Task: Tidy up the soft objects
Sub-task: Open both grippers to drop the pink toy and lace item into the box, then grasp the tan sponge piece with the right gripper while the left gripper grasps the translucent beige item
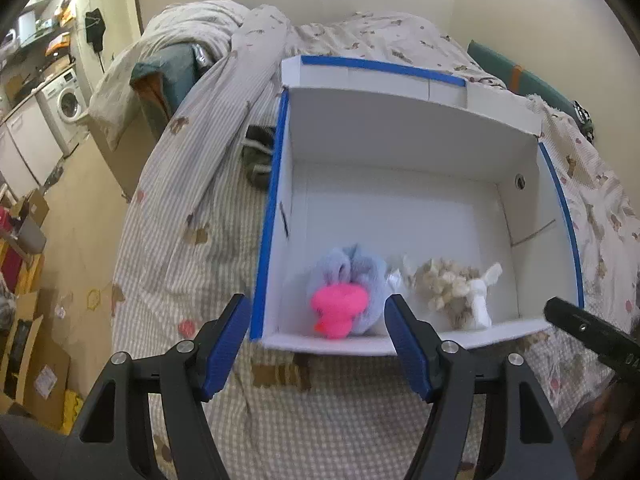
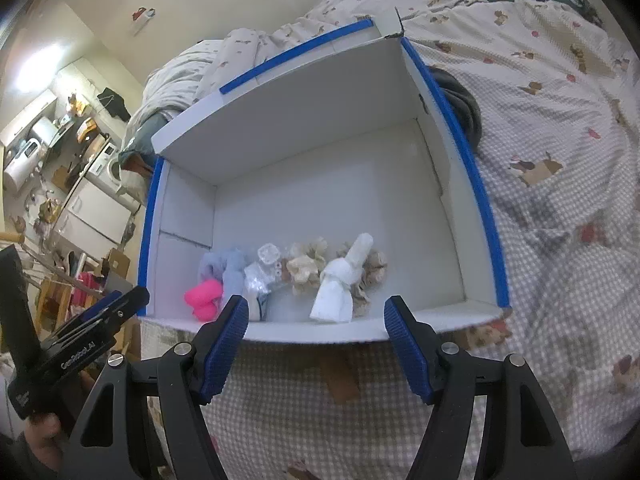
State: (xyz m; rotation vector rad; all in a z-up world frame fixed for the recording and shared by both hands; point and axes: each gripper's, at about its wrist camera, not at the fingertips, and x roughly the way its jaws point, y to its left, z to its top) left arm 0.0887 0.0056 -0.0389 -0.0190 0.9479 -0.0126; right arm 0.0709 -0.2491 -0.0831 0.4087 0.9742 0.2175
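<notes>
A white box with blue-taped rims [image 1: 269, 216] [image 2: 484, 208] lies on the bed. Along its near wall sit a pink and pale-blue soft roll [image 1: 340, 312] [image 2: 204, 296], a white plastic-wrapped piece [image 2: 264, 268], and a beige and white soft bundle [image 1: 460, 288] [image 2: 340, 280]. My left gripper [image 1: 318, 312] is open and empty, just in front of the box's near wall by the pink roll. My right gripper [image 2: 316, 312] is open and empty, in front of the white bundle. Each gripper shows at the edge of the other's view.
The bed has a checked cover with bear prints [image 1: 192, 264] [image 2: 560, 160] and a bunched duvet [image 1: 224, 28]. A dark garment [image 1: 258, 152] lies left of the box, a black object [image 2: 460, 104] right of it. Cluttered floor and a washing machine [image 1: 68, 100] lie far left.
</notes>
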